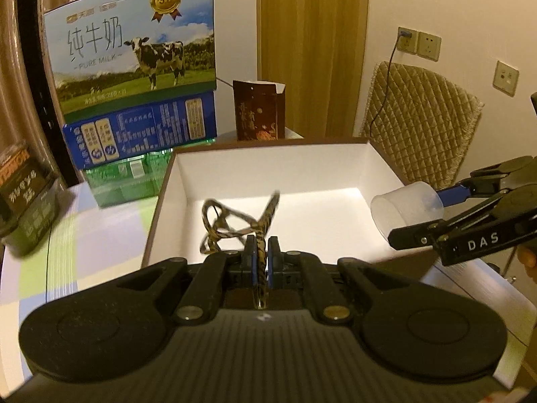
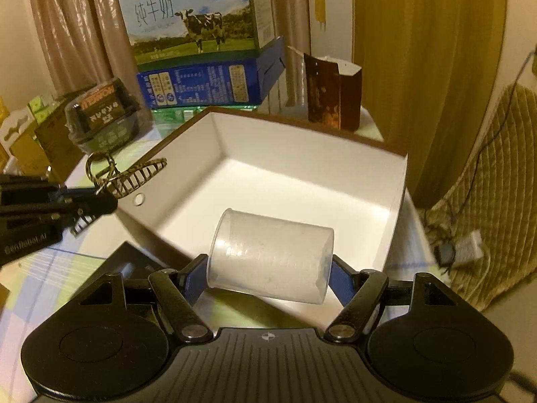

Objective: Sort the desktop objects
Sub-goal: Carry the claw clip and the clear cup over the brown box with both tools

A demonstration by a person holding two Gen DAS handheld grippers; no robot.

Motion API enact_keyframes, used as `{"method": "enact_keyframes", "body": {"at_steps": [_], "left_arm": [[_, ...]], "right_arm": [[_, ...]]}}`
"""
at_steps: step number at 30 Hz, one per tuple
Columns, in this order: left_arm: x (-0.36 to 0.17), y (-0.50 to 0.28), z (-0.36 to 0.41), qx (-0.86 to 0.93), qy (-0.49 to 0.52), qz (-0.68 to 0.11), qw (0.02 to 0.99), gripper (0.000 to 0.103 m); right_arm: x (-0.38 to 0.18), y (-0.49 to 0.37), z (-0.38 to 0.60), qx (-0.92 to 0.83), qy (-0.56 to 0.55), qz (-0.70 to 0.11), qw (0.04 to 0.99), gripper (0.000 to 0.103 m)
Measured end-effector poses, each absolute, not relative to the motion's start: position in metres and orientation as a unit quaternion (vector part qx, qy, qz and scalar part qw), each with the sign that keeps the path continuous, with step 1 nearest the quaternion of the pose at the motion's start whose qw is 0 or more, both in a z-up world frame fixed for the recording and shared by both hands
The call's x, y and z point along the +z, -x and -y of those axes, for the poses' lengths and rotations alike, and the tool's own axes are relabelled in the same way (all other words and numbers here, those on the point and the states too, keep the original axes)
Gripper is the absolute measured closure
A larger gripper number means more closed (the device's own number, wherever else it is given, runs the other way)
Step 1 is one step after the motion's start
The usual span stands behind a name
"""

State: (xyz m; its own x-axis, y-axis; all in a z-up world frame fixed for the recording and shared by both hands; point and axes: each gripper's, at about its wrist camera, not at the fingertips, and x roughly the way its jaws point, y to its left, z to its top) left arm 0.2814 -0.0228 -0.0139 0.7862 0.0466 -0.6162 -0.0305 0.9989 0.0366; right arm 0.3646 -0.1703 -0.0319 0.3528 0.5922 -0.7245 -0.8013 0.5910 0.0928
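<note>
Checked table (image 1: pixel 84 235), white box (image 1: pixel 268 174), cartons (image 1: pixel 141 137)

Dim warm indoor light, slight motion blur, fisheye bending and dark corners.

Right tool (image 2: pixel 268 265) grips a translucent cup (image 2: pixel 270 257) over the white box (image 2: pixel 214 127).

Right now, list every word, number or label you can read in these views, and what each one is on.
"纯牛奶" and "PURE MILK": milk carton.
"36": gold medal on the same carton.
"DAS": right gripper, side of its finger.
"GenRobot.AI": left gripper, body, dim.
Blue box under the carton: print too small to read.
Dark green tin: lettering upside down, blurred.
Brown bag: gold characters unreadable.
</note>
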Motion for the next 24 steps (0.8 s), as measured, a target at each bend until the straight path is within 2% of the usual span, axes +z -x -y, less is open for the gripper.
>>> {"method": "enact_keyframes", "body": {"at_steps": [10, 24], "left_arm": [[-0.057, -0.355, -0.002, 0.037, 0.011, -0.381, 0.924, 0.1], [-0.096, -0.404, -0.012, 0.06, 0.008, -0.445, 0.893, 0.1]], "right_arm": [[-0.065, -0.415, 0.143, 0.413, 0.164, -0.413, 0.795, 0.032], [-0.095, -0.442, 0.119, 0.41, 0.235, -0.425, 0.772, 0.031]]}}
